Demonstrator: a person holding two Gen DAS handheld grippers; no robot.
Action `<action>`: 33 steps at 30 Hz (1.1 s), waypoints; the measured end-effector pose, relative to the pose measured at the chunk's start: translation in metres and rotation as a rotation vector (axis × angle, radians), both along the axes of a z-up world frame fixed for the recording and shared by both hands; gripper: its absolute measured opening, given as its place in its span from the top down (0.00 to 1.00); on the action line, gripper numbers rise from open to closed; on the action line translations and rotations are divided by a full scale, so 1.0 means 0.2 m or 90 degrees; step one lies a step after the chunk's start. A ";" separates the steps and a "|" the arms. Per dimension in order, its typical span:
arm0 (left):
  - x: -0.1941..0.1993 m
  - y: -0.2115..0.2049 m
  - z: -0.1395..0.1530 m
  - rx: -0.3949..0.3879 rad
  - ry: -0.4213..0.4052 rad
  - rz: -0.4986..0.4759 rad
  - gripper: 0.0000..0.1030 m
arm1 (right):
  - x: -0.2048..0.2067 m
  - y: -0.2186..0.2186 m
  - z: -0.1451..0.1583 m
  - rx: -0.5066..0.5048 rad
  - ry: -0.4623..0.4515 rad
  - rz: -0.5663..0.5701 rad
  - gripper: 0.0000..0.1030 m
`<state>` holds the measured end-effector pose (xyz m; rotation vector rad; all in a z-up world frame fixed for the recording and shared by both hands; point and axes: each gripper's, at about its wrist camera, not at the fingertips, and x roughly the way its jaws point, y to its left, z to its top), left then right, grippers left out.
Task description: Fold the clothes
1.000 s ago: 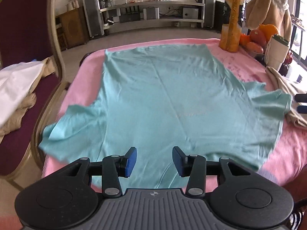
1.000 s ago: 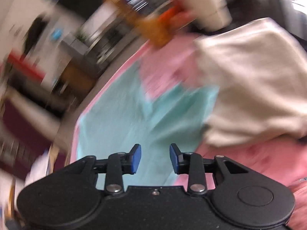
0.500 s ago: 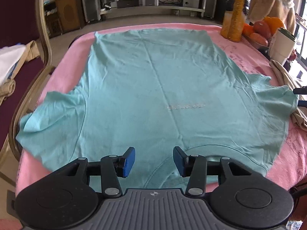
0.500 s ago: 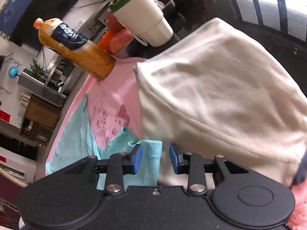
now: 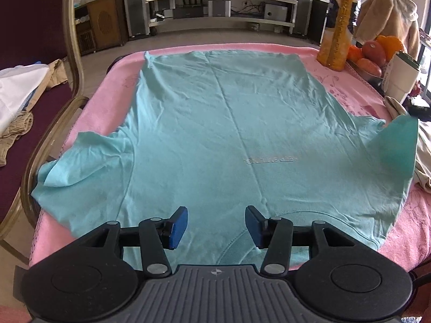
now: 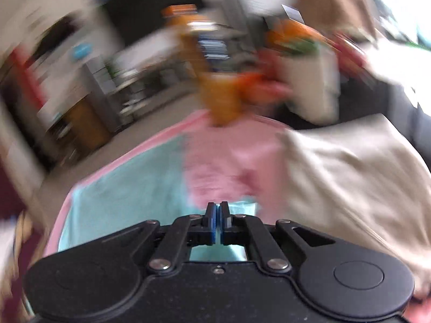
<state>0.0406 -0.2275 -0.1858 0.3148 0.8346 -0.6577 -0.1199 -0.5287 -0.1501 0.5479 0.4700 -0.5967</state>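
Teal T-shirt (image 5: 229, 140) spread flat on the pink-covered worktop (image 5: 347, 86): light and limp, we judge it best pinched at hems; left claw (image 5: 215, 227) released above its collar, right claw (image 6: 216, 222) clenched on the sleeve raised at three o'clock

Across the chest of the teal T-shirt (image 5: 215, 123): one short line of pale capitals, upside down to the left wrist camera and faint, two words by the look, not legible letter for letter. On the dark label of the orange juice bottle (image 5: 340, 24): a column of yellow characters running down the side, too small to make out. On the grey ribbed housing of the left gripper (image 5: 215, 227): a small round emblem with a cross in it, no lettering beside it. In the right wrist view: everything smeared by blur, nothing readable on bottle, cup or cloth.
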 end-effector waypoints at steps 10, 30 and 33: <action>0.07 0.07 -0.02 -0.007 0.027 0.051 0.52 | 0.30 0.63 -0.20 -0.246 0.240 0.411 0.94; 0.06 0.04 -0.07 0.032 0.031 0.047 0.51 | 0.00 0.14 -0.24 0.021 0.310 0.088 0.88; 0.05 0.04 -0.07 0.031 0.029 0.043 0.51 | -0.08 0.14 -0.22 0.052 0.291 0.055 0.89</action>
